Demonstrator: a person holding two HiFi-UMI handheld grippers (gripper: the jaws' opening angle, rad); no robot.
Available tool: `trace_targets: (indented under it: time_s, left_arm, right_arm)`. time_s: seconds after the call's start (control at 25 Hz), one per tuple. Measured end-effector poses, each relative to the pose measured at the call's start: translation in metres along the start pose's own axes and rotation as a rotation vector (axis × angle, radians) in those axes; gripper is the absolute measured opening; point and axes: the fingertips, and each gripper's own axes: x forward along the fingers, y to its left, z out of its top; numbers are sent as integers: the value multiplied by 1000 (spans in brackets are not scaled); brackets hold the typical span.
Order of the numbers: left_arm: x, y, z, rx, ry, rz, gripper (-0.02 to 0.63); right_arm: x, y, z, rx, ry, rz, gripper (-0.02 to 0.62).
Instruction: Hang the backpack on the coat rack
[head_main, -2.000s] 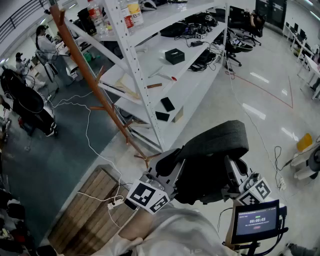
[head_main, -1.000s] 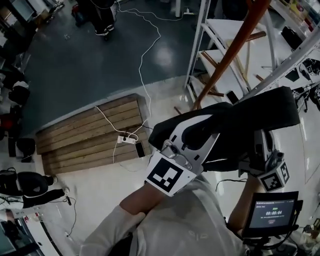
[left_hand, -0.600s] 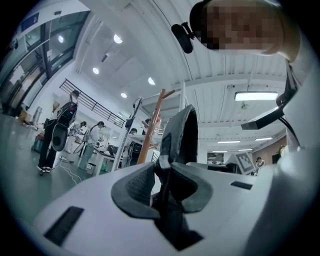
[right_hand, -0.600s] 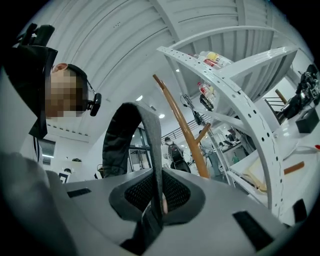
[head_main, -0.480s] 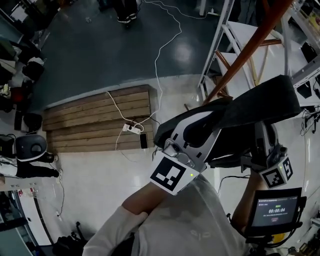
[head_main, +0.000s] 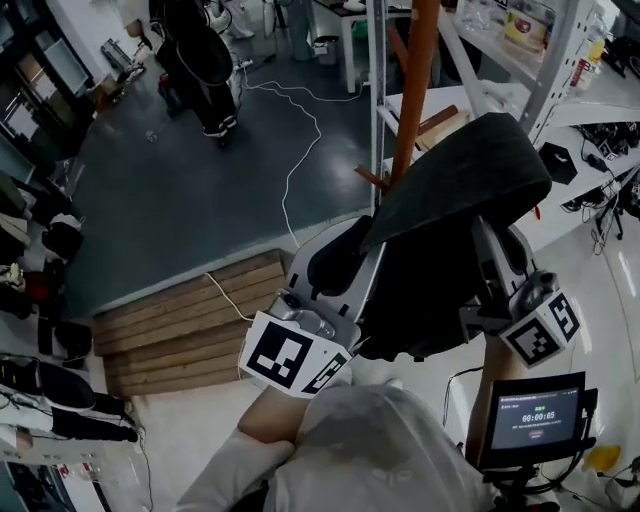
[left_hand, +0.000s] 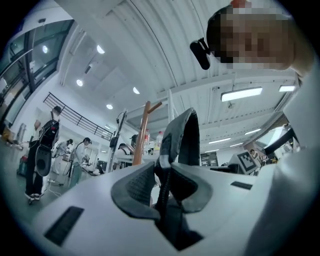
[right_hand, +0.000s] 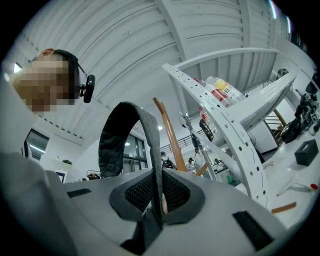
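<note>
In the head view, the dark grey fabric backpack (head_main: 455, 200) covers the jaws of left gripper (left_hand: 162, 187) and right gripper (right_hand: 156, 200). The orange-brown wooden pole (head_main: 413, 90) beyond them is cropped.

handheld screen (head_main: 535, 418) | timer reads 00:00:05 | smaller line above it too small to read

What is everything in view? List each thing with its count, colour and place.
backpack: one, dark grey, held up before the rack
coat rack: one, orange-brown, behind the backpack
shelving: one, white, right of the rack
pallet: one, wooden, floor at left
cable: one, white, on dark floor
screen: one, black, lower right
left hand-held gripper: one, white, shut on backpack strap
right hand-held gripper: one, white, shut on backpack strap
</note>
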Motion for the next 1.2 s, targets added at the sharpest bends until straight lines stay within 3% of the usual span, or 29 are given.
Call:
trace_targets:
  time_s: [0.2,0.44,0.56,0.64,0.92,1.08,1.2]
  left_arm:
    - [26,-7,39,67,-61,-63,71]
    - [56,-7,98,156,-167,-162,72]
    - [75,-3,116,120,-193,-199,72]
    - [92,-2,122,84,-191,-216,72]
    - [136,31,166,10,-190,-189,72]
    - [162,52,169,13,-153,-157,72]
    - [184,66,158,-48,-103,-147,72]
  right_arm:
    - [3,-3,44,-26,-63,-30,37]
    - [21,2,110,-149,-120,-68,37]
    - [34,-2,135,-184,-110,-85,37]
    - [48,-2,150,-202,-97,-47,37]
    - [97,-8,197,-190,-29,-21,37]
    - [108,-38,202,-101,13,-121,37]
    - [116,-61,201,-64,46,-164,37]
